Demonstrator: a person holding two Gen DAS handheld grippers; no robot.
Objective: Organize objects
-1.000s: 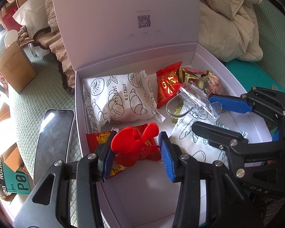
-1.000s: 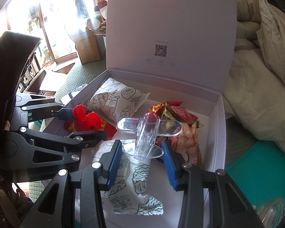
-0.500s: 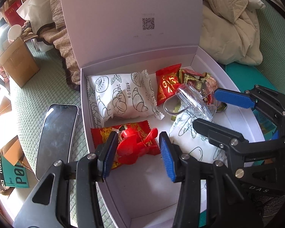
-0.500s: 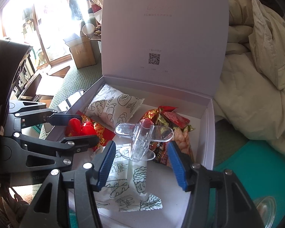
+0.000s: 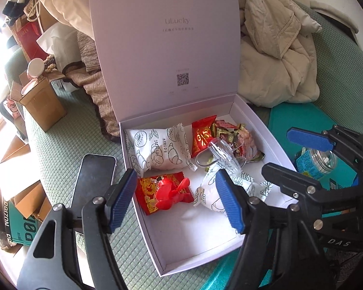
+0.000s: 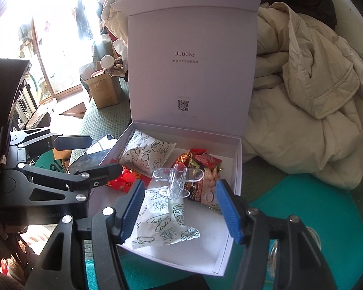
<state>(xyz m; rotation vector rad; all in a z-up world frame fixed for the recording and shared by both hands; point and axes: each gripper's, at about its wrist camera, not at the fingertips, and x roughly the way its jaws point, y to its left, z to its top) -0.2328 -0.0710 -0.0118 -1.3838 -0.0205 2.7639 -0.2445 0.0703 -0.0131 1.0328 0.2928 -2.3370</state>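
Both grippers hung over the open box (image 5: 266, 130), jaws opening, nothing between them. Left gripper (image 5: 176, 198) at 6 o'clock of the red clip (image 5: 169, 192), which lay on a red packet. Right gripper (image 6: 179, 207) likewise below the clear clip (image 6: 175, 181), resting atop wrappers, likely just set down.

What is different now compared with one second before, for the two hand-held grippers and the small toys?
The left hand-held gripper let go of the red plastic propeller toy, and the right hand-held gripper released the clear plastic airplane toy. Both grippers rose, jaws opening and empty. The toys now lie in the open white cardboard box. The snack packets and the black smartphone stayed put.
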